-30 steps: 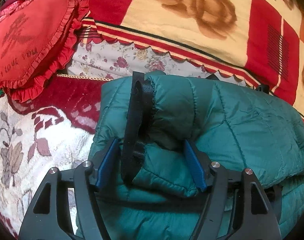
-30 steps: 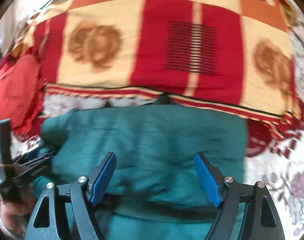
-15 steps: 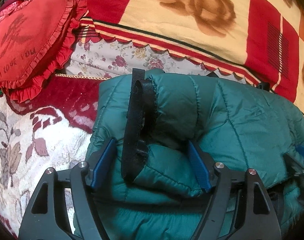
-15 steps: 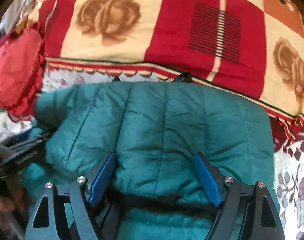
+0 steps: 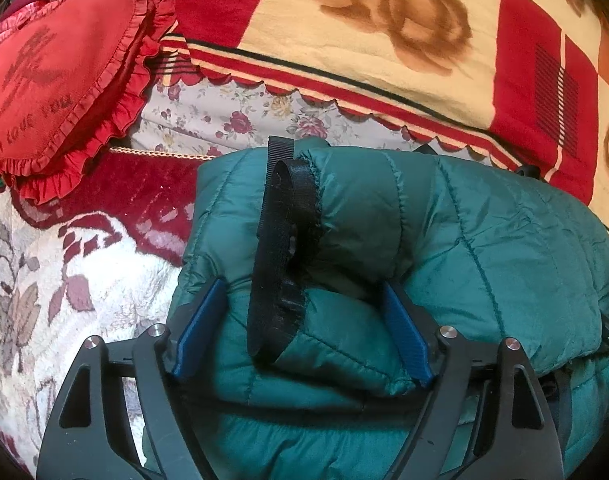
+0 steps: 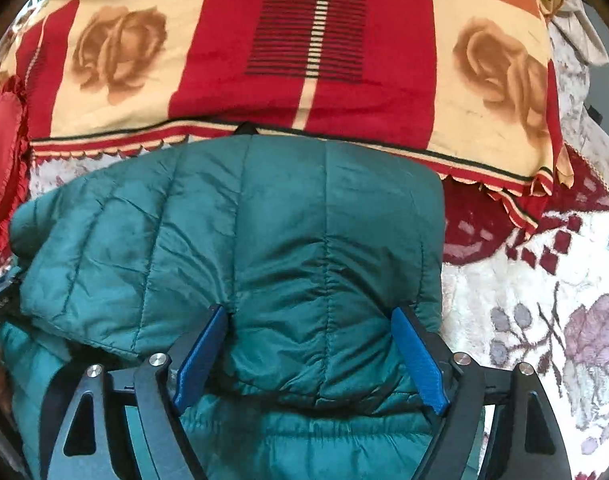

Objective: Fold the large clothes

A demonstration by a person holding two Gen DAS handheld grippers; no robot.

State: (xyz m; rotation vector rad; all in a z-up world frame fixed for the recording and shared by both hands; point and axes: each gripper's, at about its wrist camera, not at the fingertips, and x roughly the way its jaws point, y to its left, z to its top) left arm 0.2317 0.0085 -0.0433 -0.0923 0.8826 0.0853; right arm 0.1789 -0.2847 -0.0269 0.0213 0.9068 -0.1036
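Observation:
A teal quilted puffer jacket point(image 5: 484, 248) lies folded in a thick bundle on the bed; it also fills the middle of the right wrist view point(image 6: 240, 240). A black webbing strap point(image 5: 282, 248) runs down its left end. My left gripper point(image 5: 300, 312) is open, its blue pads straddling the jacket's left end and the strap. My right gripper point(image 6: 310, 344) is open, its blue pads straddling the near edge of the top fold. Neither jaw pinches the fabric.
A red and cream rose-patterned blanket point(image 5: 384, 48) lies behind the jacket, also in the right wrist view point(image 6: 304, 60). A red heart-shaped frilled cushion point(image 5: 56, 72) sits at the far left. The white and maroon floral bedspread point(image 6: 544, 288) surrounds the jacket.
My right gripper has come down and forward onto the jacket's top fold, its view now sharp. My left gripper has barely shifted. Both stay open.

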